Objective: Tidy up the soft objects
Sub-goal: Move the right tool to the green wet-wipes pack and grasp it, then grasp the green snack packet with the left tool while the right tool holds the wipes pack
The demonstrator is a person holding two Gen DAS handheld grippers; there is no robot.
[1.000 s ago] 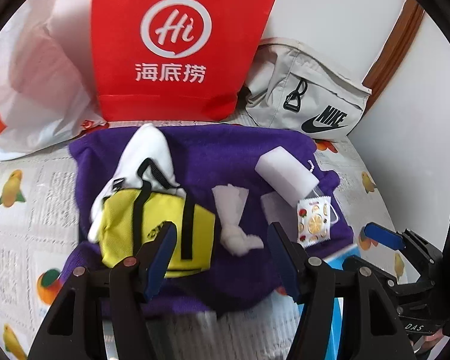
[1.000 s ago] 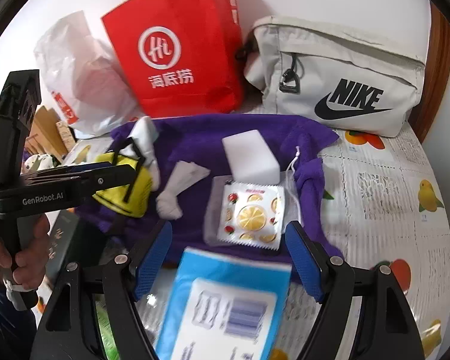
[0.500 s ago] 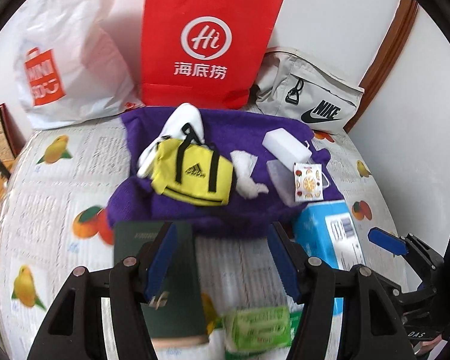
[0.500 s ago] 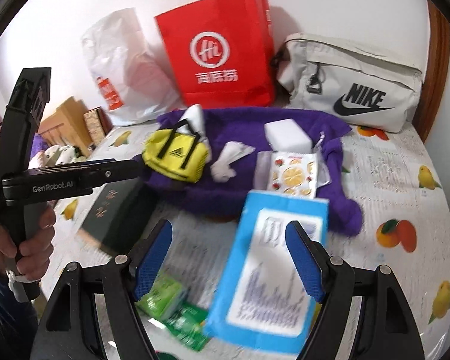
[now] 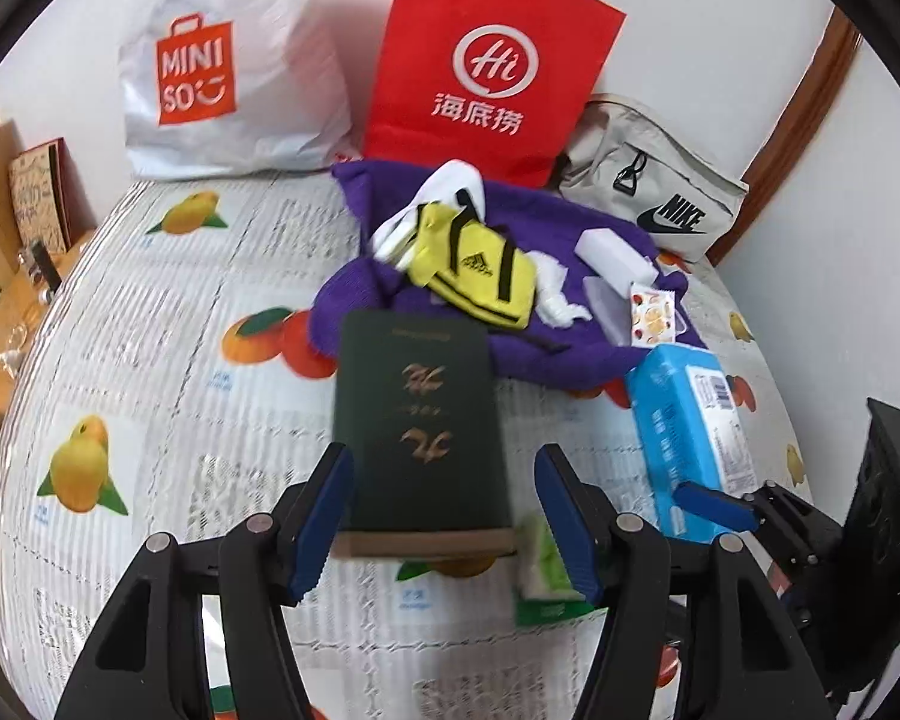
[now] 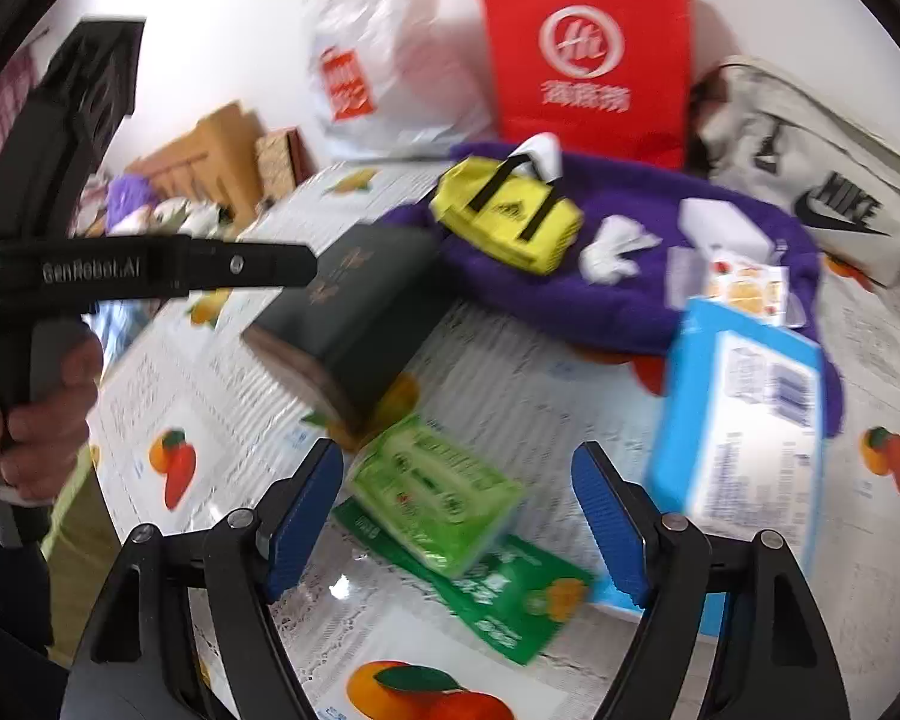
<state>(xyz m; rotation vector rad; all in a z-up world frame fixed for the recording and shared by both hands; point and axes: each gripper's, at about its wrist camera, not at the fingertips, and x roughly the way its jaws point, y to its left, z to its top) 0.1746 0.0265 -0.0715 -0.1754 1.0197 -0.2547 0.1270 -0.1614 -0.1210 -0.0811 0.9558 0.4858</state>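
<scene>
both tongs gape wide, empty: left tongs [image 5: 444,516] flank the dark green book [image 5: 420,426]; right tongs [image 6: 457,516] frame the green tissue pack [image 6: 438,492].

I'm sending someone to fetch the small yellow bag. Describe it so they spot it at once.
Find the tall red paper shopping bag against the wall; a rumpled purple fleece cloth is spread in front of it. On that cloth's left part lies the small yellow fabric duffel bag, the only yellow thing there, with black straps and a black logo.
</scene>
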